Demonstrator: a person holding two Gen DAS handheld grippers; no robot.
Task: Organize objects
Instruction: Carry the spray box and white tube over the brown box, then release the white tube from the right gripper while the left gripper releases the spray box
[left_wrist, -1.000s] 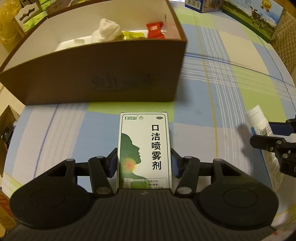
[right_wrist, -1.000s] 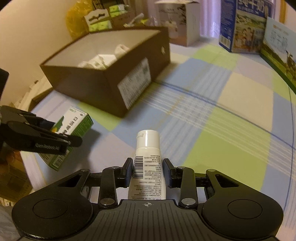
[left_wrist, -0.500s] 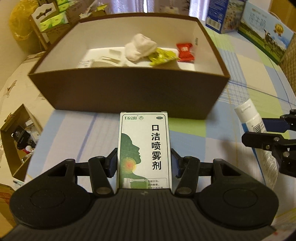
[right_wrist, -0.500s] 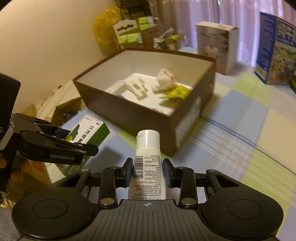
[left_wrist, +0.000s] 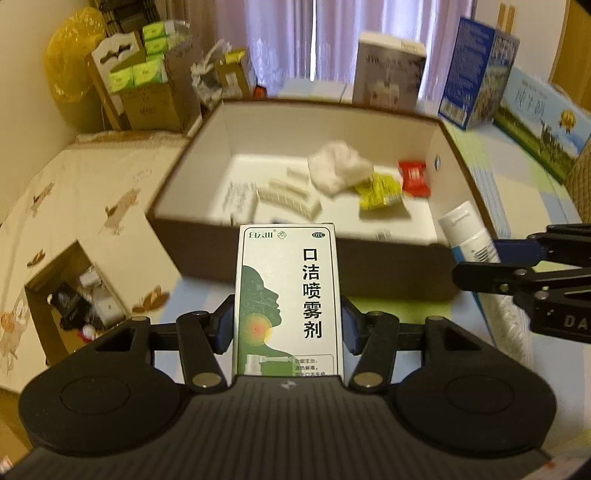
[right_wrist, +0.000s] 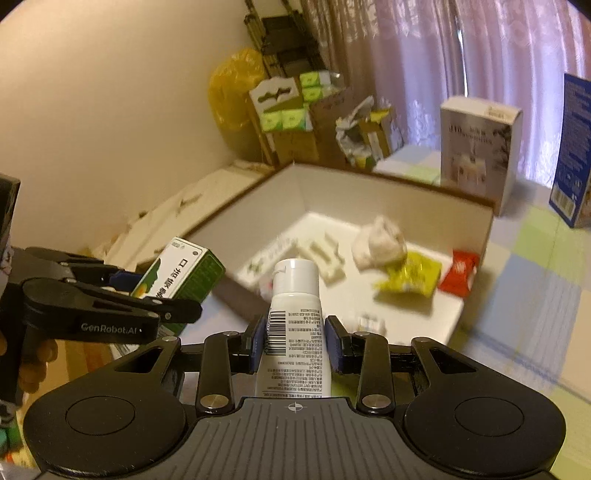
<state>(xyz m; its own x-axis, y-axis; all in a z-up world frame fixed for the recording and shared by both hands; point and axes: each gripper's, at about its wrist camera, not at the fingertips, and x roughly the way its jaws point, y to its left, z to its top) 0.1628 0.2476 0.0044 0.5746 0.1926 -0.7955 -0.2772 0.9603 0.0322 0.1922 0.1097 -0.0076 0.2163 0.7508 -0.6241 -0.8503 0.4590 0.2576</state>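
Observation:
My left gripper (left_wrist: 288, 325) is shut on a white and green spray box (left_wrist: 288, 291), held above the near wall of the brown box (left_wrist: 388, 258). The spray box also shows in the right wrist view (right_wrist: 181, 269). My right gripper (right_wrist: 293, 343) is shut on a white tube (right_wrist: 293, 321), held near the brown box's (right_wrist: 487, 236) front corner. The tube also shows in the left wrist view (left_wrist: 467, 232). Inside the brown box lie a white cloth (left_wrist: 338, 171), a yellow packet (left_wrist: 378, 192), a red packet (left_wrist: 415, 177) and white plastic pieces (left_wrist: 286, 195).
The brown box stands on a checked cloth (right_wrist: 517, 295). Upright cartons stand behind it: a white one (left_wrist: 388, 74) and blue ones (left_wrist: 476, 88). Stacked cardboard boxes (left_wrist: 147, 92) and a yellow bag (left_wrist: 70, 74) stand at the back left. An open floor box (left_wrist: 74, 291) is at left.
Both grippers have risen and moved toward the brown box with their loads. The view now looks down into the box, which was seen mostly from the side before.

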